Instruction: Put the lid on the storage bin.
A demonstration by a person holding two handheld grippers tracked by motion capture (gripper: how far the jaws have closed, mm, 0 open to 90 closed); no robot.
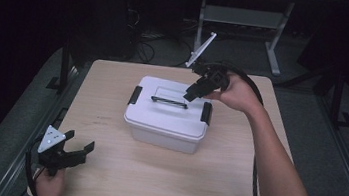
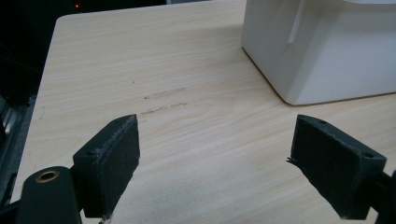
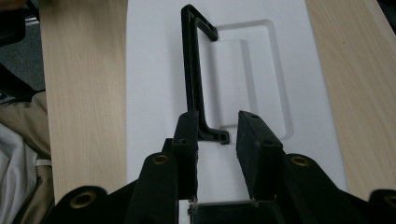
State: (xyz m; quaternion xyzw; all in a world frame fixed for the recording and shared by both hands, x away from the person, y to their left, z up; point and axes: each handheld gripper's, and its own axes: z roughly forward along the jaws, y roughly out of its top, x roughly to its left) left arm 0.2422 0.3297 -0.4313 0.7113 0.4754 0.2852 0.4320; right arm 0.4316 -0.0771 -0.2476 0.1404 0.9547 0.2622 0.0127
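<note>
The right gripper [image 1: 194, 93] is held over the far right part of the box [image 1: 166, 127], tilted down towards the lid [image 1: 161, 107]. In the right gripper view its jaws are seen narrowly parted above the lid, with the end of the black handle [image 3: 194, 84] lying at the tip of one pad [image 3: 187, 140]. A gap is left to the other pad, so nothing is gripped. The handle is seen raised from its recess [image 3: 252, 79].

The left gripper [image 1: 75, 152] is held low at the near left corner of the table [image 1: 153, 176], well apart from the box. Its jaws are spread wide, with bare table between the pads [image 2: 112, 158]. In the left gripper view a lower corner of the box is seen ahead and to the right.

The box is set near the middle of the table, lid on. Black latches [image 1: 135, 94] are seen at both ends.
</note>
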